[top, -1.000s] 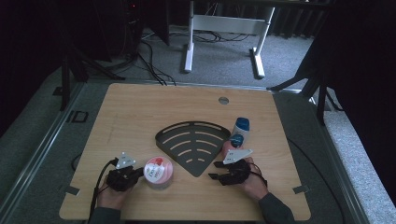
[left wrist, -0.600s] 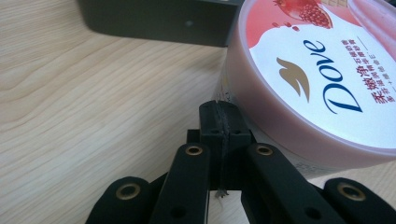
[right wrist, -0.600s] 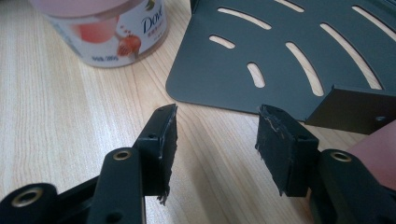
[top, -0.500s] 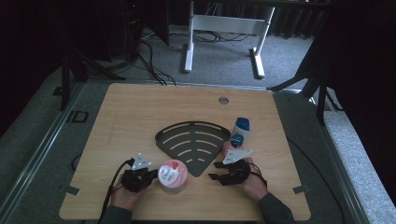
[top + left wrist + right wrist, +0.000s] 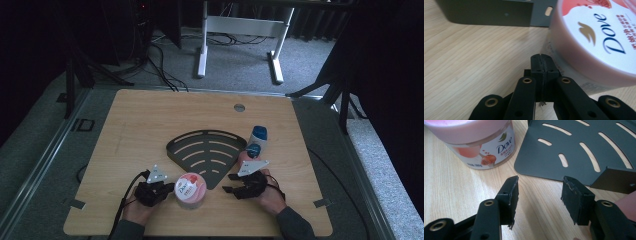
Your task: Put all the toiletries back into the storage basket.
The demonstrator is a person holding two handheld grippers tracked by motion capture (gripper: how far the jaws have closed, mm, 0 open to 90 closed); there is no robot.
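Dim room, grey carpet, white desk legs beyond. Wooden tabletop (image 5: 150,130) carries everything, largest first: a dark fan-shaped slotted rack (image 5: 205,152) lying flat at centre; a Dove jar (image 5: 190,190) standing just in front of the rack's near-left edge; two smaller blue-capped bottles (image 5: 257,140) at the rack's right edge, with a pink item half hidden by the right hand.

Jar: squat, round, pink wall, broad white lid with blue Dove lettering and a pomegranate print; upright. In the right tool view it stands close beside the rack's corner; contact not discernible.

Left tool (image 5: 152,192): jaws clenched together on nothing, tips pressed against the jar's lower side wall in the left tool view (image 5: 541,65). Reads as a push, not a grasp. The figure suggests the jaws have just begun to part slightly, though they look closed; nothing between them.

Right tool (image 5: 231,183): jaws released and apart, resting low on the tabletop near the rack's front point (image 5: 537,192), nothing between the pads.

Judgement: step in hand is nudging the jar toward the rack. Next move likely calls for opening the left jaws wide enough to span the jar, then lifting it onto the rack. Risk: a low push could tip it against the rack's edge.
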